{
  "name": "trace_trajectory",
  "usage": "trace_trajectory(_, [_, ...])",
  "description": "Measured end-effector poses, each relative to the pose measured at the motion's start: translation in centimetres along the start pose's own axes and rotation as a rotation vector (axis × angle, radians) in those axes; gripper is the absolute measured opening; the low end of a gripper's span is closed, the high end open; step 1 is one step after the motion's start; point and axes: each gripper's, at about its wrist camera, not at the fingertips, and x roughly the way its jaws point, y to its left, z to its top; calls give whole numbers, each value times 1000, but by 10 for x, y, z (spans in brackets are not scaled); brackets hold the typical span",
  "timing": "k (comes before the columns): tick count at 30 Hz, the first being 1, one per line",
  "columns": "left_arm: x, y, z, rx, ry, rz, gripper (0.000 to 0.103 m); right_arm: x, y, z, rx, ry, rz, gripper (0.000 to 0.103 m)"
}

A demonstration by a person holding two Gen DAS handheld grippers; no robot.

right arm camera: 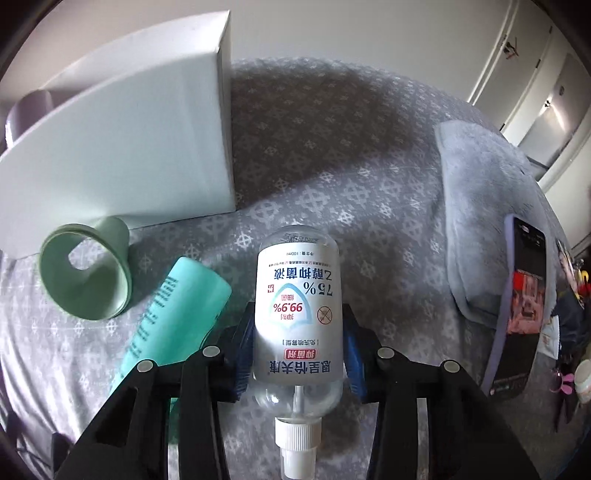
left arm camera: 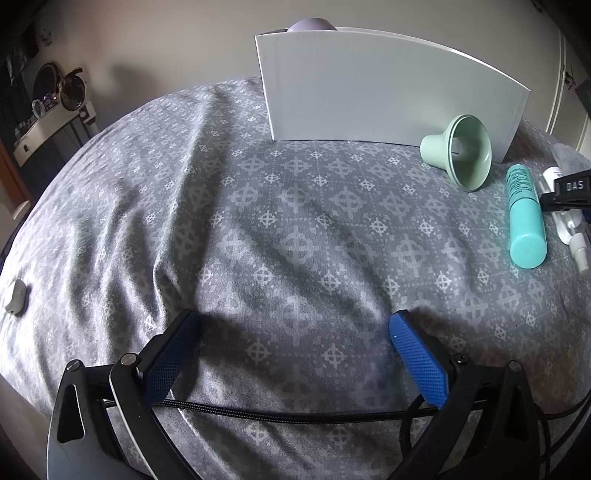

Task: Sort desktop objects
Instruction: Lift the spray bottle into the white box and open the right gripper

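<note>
The grey patterned bed cover (right arm camera: 369, 184) fills both views; it is soft and creased, so nothing set on it will sit firmly. The white box (right arm camera: 122, 147) takes the upper left of the right wrist frame and the upper centre of the left wrist one, with a lilac rounded thing (left arm camera: 312, 25) just showing over its top edge. It is probably where the sorted things go.

A folded grey towel (right arm camera: 480, 206) lies at the right of the right wrist frame, a phone (right arm camera: 524, 306) resting on its right edge.

The right gripper (right arm camera: 299, 336) has its blue fingers (right arm camera: 242, 354) closed on the spray bottle (right arm camera: 297, 306), low in the centre of that frame, one pad on each side of the labelled body and the white nozzle toward the camera. The bottle looks to be lying on the cover, or only just off it; I cannot tell which. The clear round body is slippery, so the grip wants to be firm and square across the label before lifting straight up, or it may roll out sideways.

Just left of it lies the teal tube (right arm camera: 177, 317), close enough to be dragged by the left finger. The green funnel-shaped cup (right arm camera: 86, 271) lies on its side nearer the box.

The left gripper (left arm camera: 295, 354) hangs over bare cover at the bottom of its frame, fingers wide apart and holding nothing.
</note>
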Motion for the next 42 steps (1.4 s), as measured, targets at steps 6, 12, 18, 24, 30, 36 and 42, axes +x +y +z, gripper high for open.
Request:
trace_trajectory(6, [0,0,0,-3,0,-2,103,-42,-14,-3,73,-115,25,39])
trace_trajectory(12, [1,4,2,-38,1,-17,103,-119,10,34,1,-407,-34,39])
trace_trajectory(18, [4,11,7,-79,5,-37,103,-124,71,82,-185,-537,-73,39])
trace_trajectory(24, [6,10,8,-80,3,-30,103,-75,112,119,-259,-464,-90,39])
trace_trajectory(30, [7,8,8,-77,0,-23,103,-45,130,117,-288,-365,-89,41])
trace_trajectory(36, [6,7,7,-71,0,-18,103,-64,109,96,-193,-458,-116,100])
trace_trajectory(42, [5,6,13,-4,58,-37,103,-80,56,26,-10,-365,-74,103])
